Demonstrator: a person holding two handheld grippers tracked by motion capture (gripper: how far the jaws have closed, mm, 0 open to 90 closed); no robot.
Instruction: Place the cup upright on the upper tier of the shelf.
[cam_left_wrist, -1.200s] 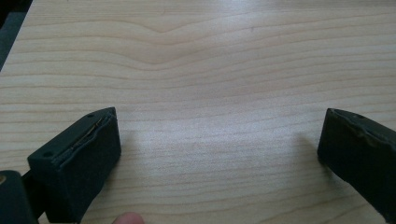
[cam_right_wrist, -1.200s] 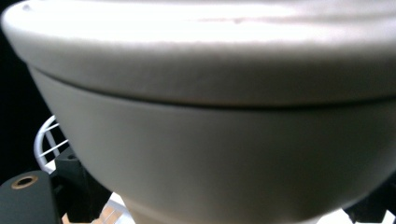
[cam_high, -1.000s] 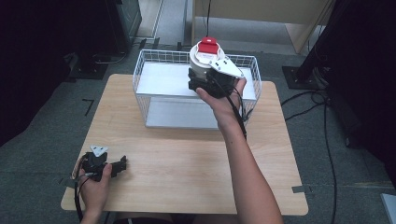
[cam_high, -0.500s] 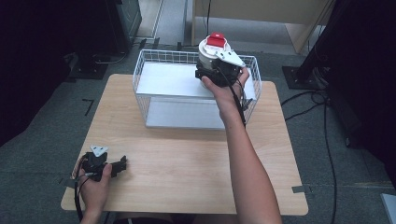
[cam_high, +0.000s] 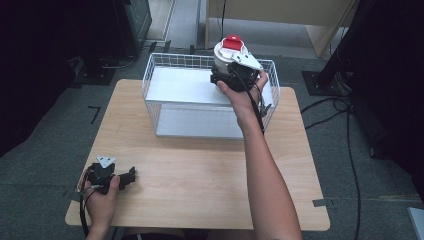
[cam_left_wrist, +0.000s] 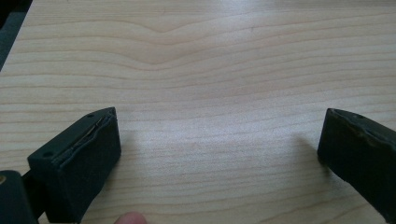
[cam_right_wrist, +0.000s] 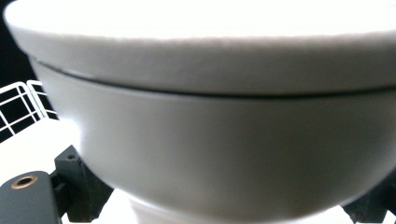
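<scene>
A white bowl (cam_high: 226, 56) with a red piece (cam_high: 231, 42) on top hangs over the far rim of the white wire basket (cam_high: 150, 85). My right gripper (cam_high: 225, 76) is shut on the bowl's lower part from the near side. In the right gripper view the bowl (cam_right_wrist: 210, 140) sits very close, with my right gripper (cam_right_wrist: 224, 207) clasping its base and a black jaw at each bottom corner. My left gripper (cam_high: 127, 177) rests open on the wooden table (cam_high: 200, 170) at the near left corner. In its own view, my left gripper (cam_left_wrist: 219, 154) has bare wood between its jaws.
The wire basket stands at the back middle of the table and holds a white shelf board (cam_high: 185, 85). Cables (cam_high: 345, 115) trail over the grey floor to the right. Dark equipment (cam_high: 130, 20) stands beyond the table's far left.
My right gripper has carried the bowl a little farther back and to the right, toward the basket's far rim, and has held nearly still since. The left gripper has not moved.
</scene>
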